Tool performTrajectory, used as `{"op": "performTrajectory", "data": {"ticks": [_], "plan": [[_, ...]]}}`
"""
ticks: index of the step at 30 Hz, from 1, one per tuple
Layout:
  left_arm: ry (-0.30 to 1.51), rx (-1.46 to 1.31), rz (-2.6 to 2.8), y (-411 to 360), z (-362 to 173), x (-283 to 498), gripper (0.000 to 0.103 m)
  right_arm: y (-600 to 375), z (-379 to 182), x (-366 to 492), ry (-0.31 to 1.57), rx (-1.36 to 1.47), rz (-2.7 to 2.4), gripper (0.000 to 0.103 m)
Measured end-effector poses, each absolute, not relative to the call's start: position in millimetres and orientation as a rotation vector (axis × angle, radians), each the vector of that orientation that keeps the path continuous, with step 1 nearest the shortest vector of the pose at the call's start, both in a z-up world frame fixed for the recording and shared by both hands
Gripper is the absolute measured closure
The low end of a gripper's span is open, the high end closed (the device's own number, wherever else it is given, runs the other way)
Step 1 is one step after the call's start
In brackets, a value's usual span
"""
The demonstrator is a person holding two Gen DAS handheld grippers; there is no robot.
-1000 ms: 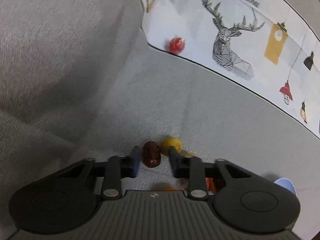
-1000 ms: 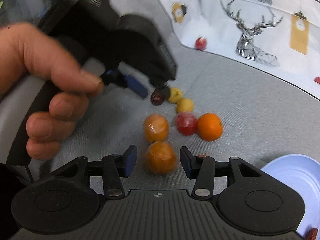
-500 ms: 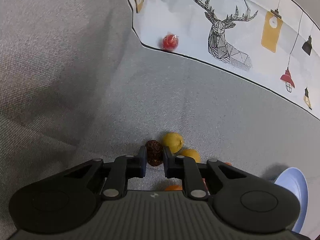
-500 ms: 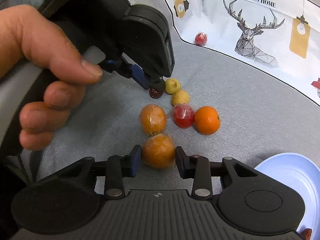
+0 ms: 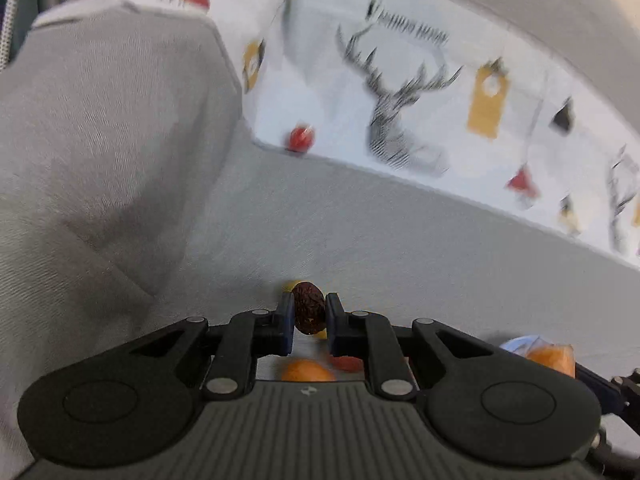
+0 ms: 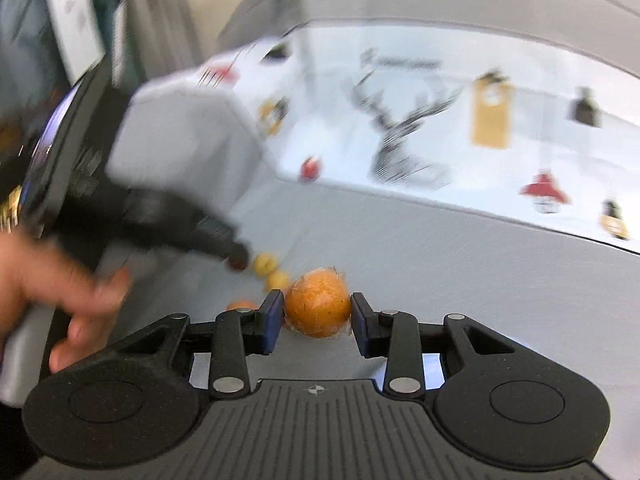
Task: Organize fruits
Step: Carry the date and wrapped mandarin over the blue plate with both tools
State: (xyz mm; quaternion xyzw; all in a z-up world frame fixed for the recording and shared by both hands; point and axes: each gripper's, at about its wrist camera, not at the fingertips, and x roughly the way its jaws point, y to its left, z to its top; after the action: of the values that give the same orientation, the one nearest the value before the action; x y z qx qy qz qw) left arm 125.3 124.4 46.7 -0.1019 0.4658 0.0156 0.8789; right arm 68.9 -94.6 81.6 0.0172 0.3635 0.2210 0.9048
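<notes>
Nearest in the right wrist view, the right gripper (image 6: 316, 314) has its jaws clamped on a wrapped orange (image 6: 318, 303), pads pressing both sides. In the left wrist view the left gripper (image 5: 308, 314) pinches a dark wrinkled fruit (image 5: 307, 309) (a dried date, by the look of it) between nearly closed jaws. Both fruits appear clear of the grey sofa seat (image 5: 400, 248).

To do this carry well, I would keep both grips firm and level, swing each toward the blue plate (image 5: 516, 345) at the right edge, and lower before releasing, since the film on the orange looks slippery and round fruit rolls on fabric.

Just beyond lie two small yellow fruits (image 6: 272, 270) and another orange (image 5: 307, 371). Farthest, a red wrapped fruit (image 5: 301, 138) rests against the deer-print cushion (image 5: 392, 120).
</notes>
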Motion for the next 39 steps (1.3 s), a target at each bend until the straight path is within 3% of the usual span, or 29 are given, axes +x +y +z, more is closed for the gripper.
{"op": "performTrajectory", "data": {"ticks": [5,15,21,23,25,29,39], "plan": [[0.910,-0.217,-0.077,86,72,93,0.086,-148,88,56,0.729,0.063,0.348,0.065],[0.916,-0.057,-0.167,37,44,73,0.087,-218,54,45,0.792,0.062,0.207,0.065],[0.951,-0.101,-0.195,31,32,84,0.088,-235,46,47,0.807,0.037,0.178,0.065],[0.951,-0.097,-0.206,26,30,86,0.090,-240,45,47,0.807,0.032,0.176,0.065],[0.953,-0.095,-0.219,21,28,88,0.099,-243,44,46,0.806,0.028,0.174,0.065],[0.951,-0.088,-0.249,12,26,87,0.099,-247,42,46,0.809,0.027,0.172,0.065],[1.078,-0.357,-0.136,61,8,106,0.096,-242,41,50,0.816,0.026,0.187,0.065]]}}
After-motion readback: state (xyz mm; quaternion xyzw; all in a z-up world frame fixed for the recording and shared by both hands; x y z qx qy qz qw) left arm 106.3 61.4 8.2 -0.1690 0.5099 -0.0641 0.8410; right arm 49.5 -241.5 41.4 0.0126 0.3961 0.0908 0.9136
